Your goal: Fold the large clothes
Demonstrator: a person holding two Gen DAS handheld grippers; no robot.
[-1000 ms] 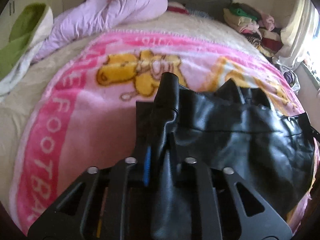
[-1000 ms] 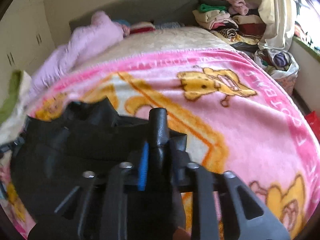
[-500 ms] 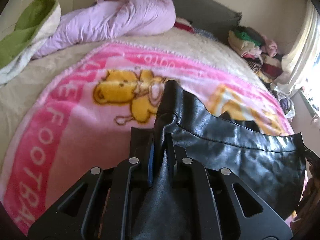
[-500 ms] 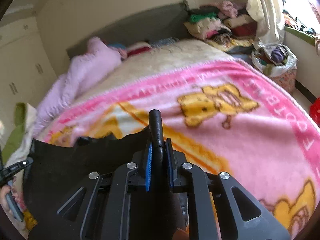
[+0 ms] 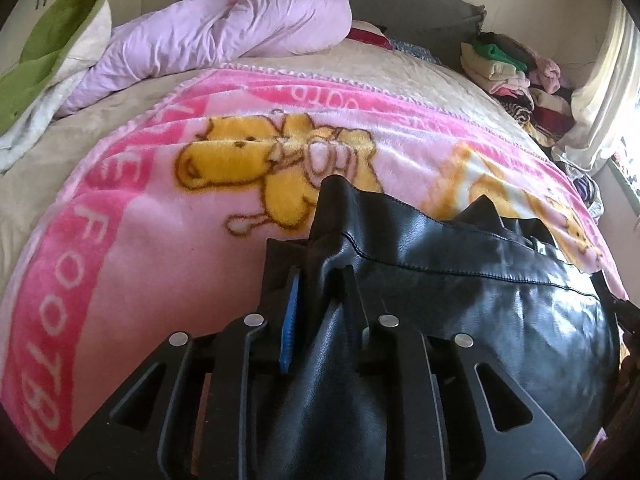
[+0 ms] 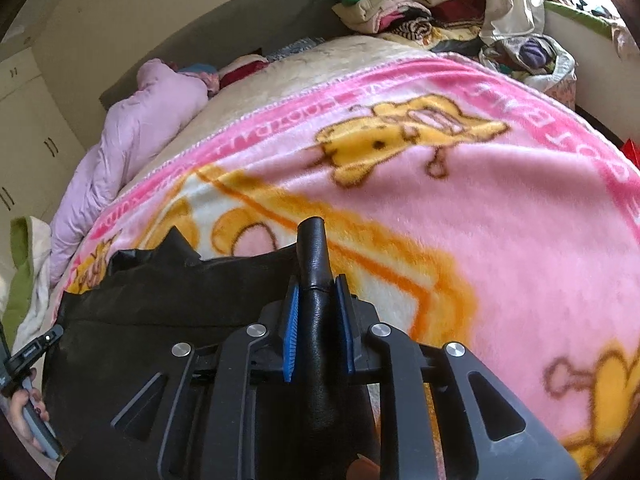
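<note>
A black leather garment (image 5: 480,312) hangs stretched between my two grippers, low over the pink cartoon blanket (image 5: 160,240) on the bed. My left gripper (image 5: 320,280) has a folded corner of the garment between its blue pads, and its jaws are opening. In the right wrist view the garment (image 6: 160,320) spreads to the left. My right gripper (image 6: 316,284) holds the other corner as an upright fold between its pads, and its jaws are opening too. The garment's lower part is hidden behind the gripper bodies.
A lilac duvet (image 5: 224,28) and a green-and-white blanket (image 5: 44,60) lie at the bed's far left. Stacked folded clothes (image 6: 400,4) stand at the headboard end on the right. The pink blanket (image 6: 480,220) stretches bare to the right. A hand (image 6: 24,412) grips the left tool.
Both grippers have sunk toward the blanket with the garment, and the right one has rolled. The pads of both now stand a little wider around the leather fold.
</note>
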